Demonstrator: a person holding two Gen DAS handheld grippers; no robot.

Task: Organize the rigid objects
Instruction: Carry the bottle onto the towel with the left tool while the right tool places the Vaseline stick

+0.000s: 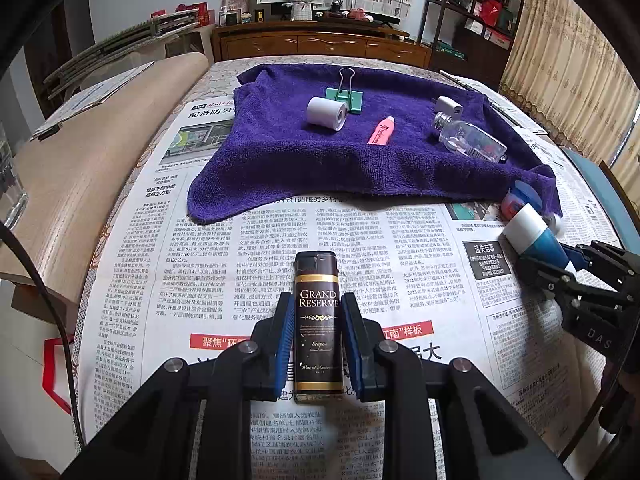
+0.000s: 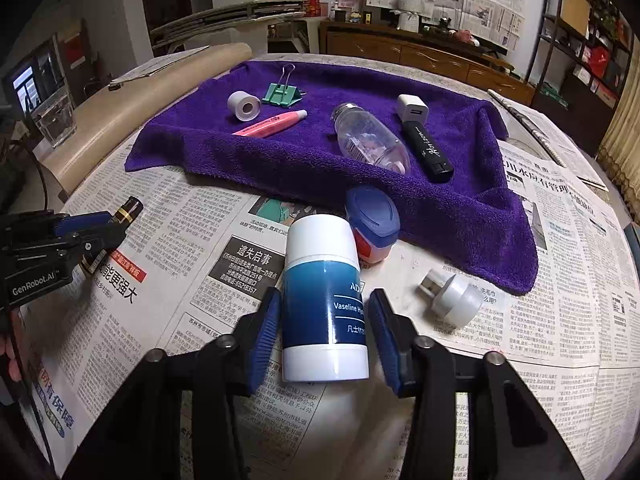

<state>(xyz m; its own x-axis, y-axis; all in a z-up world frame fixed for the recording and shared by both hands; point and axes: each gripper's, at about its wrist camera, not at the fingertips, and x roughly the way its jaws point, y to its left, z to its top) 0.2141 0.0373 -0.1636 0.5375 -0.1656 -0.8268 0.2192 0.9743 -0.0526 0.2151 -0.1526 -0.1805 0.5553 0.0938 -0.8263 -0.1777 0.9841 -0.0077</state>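
Observation:
My left gripper (image 1: 318, 320) is shut on a dark brown lighter (image 1: 318, 320) marked "Grand Reserve", just above the newspaper; it also shows in the right wrist view (image 2: 116, 228). My right gripper (image 2: 324, 320) has its blue pads (image 2: 264, 328) around a blue-and-white Vaseline bottle (image 2: 324, 300) lying on the newspaper, with a small gap on the right side. A purple towel (image 2: 304, 160) holds a white tape roll (image 2: 243, 105), a green binder clip (image 2: 282, 94), a pink highlighter (image 2: 272, 124), a clear bottle (image 2: 370, 142), a white charger (image 2: 412, 106) and a black lighter (image 2: 426, 152).
A small blue-lidded jar (image 2: 372, 224) and a white plug adapter (image 2: 452, 296) lie on the newspaper (image 2: 180, 208) by the towel's near edge. A glass of water (image 2: 56, 120) stands on a wooden board at the left. A wooden cabinet (image 1: 320, 46) is behind the table.

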